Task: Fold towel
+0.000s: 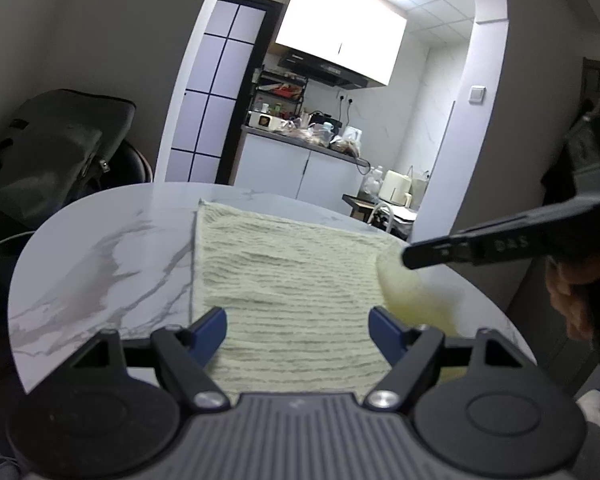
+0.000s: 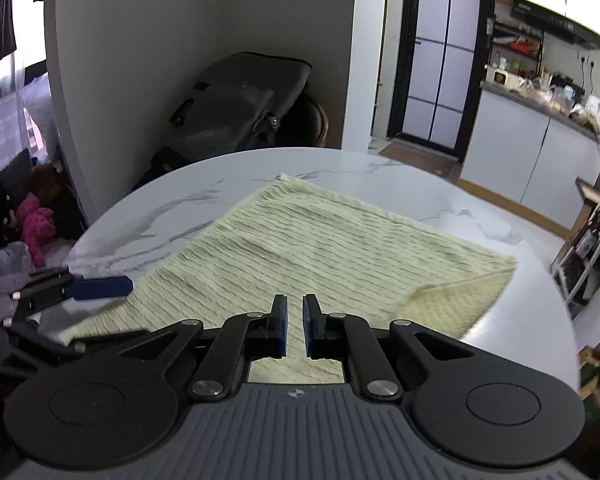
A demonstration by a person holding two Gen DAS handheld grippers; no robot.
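A pale green ribbed towel lies on a round white marble table; it also shows in the right wrist view. Its right side is lifted and blurred. My left gripper is open, its blue pads spread above the towel's near part. My right gripper has its jaws close together with a narrow gap, the towel's near edge lying under them; whether cloth is pinched cannot be told. The right gripper shows in the left wrist view at the towel's lifted right edge. The left gripper's finger shows at the towel's left edge.
The table edge curves close on the right. A dark bag on a chair stands behind the table. A kitchen counter lies beyond the arch. Toys lie on the floor at left.
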